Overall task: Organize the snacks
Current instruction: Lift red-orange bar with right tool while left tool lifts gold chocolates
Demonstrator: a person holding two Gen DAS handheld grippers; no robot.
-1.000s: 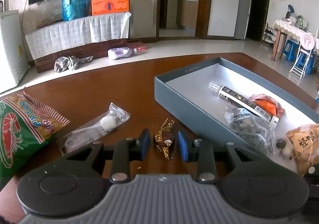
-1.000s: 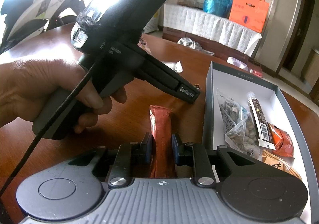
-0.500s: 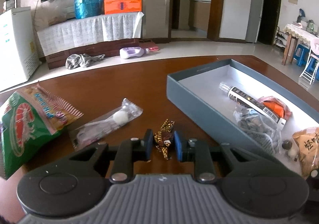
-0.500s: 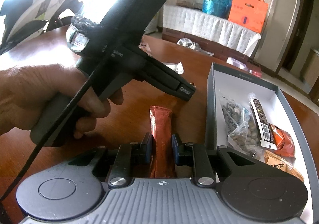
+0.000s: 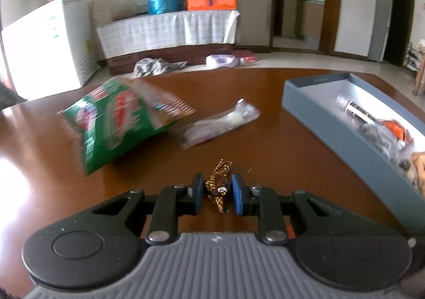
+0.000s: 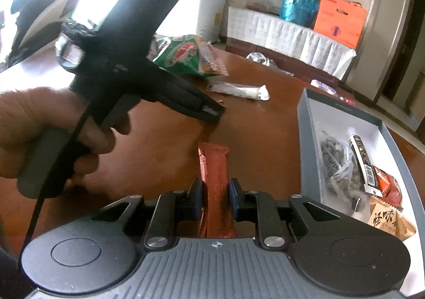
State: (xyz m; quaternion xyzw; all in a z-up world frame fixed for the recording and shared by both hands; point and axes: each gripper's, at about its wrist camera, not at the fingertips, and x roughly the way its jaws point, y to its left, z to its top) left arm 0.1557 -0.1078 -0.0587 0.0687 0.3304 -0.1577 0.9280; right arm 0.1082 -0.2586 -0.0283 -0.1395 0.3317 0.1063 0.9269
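My left gripper (image 5: 217,192) is shut on a small brown-and-gold wrapped candy (image 5: 216,187) and holds it above the brown table. My right gripper (image 6: 215,196) is shut on a long orange-brown snack stick (image 6: 214,166). The grey box (image 5: 318,115) with white inside lies to the right in the left wrist view; in the right wrist view the box (image 6: 302,144) holds a tube, a seed bag and several small packets. The left gripper's body (image 6: 127,59) shows at the left of the right wrist view, held by a hand.
A green prawn-cracker bag (image 5: 117,121) and a clear packet with a white piece (image 5: 220,123) lie on the table's far left. They also show in the right wrist view, the bag (image 6: 186,57) and the packet (image 6: 239,89). A white cabinet and a cloth-covered bench stand beyond.
The left gripper closed on the candy, lifted it and pulled back and left; the box and bags now look farther off. The right gripper still holds the snack stick.
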